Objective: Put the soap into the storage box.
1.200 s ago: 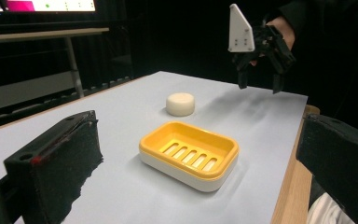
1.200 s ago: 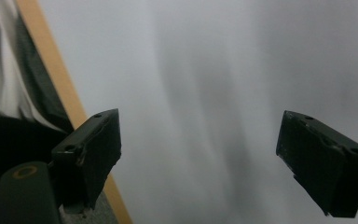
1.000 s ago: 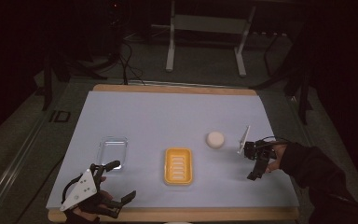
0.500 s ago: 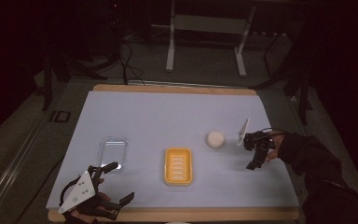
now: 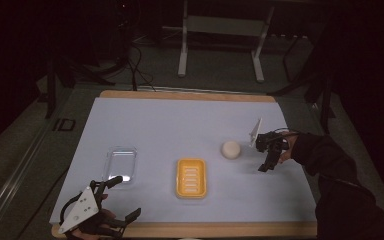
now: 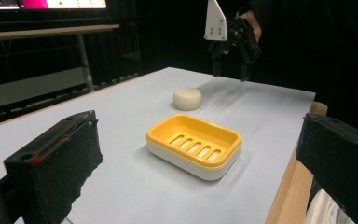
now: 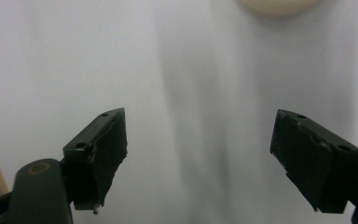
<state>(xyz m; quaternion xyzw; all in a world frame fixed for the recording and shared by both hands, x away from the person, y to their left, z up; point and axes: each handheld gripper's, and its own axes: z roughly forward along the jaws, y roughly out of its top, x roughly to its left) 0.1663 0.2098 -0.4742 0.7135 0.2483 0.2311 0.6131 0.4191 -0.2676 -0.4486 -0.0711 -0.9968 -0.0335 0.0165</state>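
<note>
Guessing soap goes into dish, nothing done yet imo. Right gripper (image 5: pixel 266 162) jaws wide, empty, hovering at 3 o'clock of round soap bar (image 5: pixel 231 149). Yellow soap dish (image 5: pixel 191 177) empty at soap's 7 o'clock. Left gripper (image 5: pixel 122 199) wide open, empty, near clear lid (image 5: pixel 119 162).

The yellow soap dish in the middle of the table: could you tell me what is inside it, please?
The yellow soap dish holds nothing; its slotted floor is bare. The round white soap sits on the table beyond it. What lies beneath the slots is hidden.
</note>
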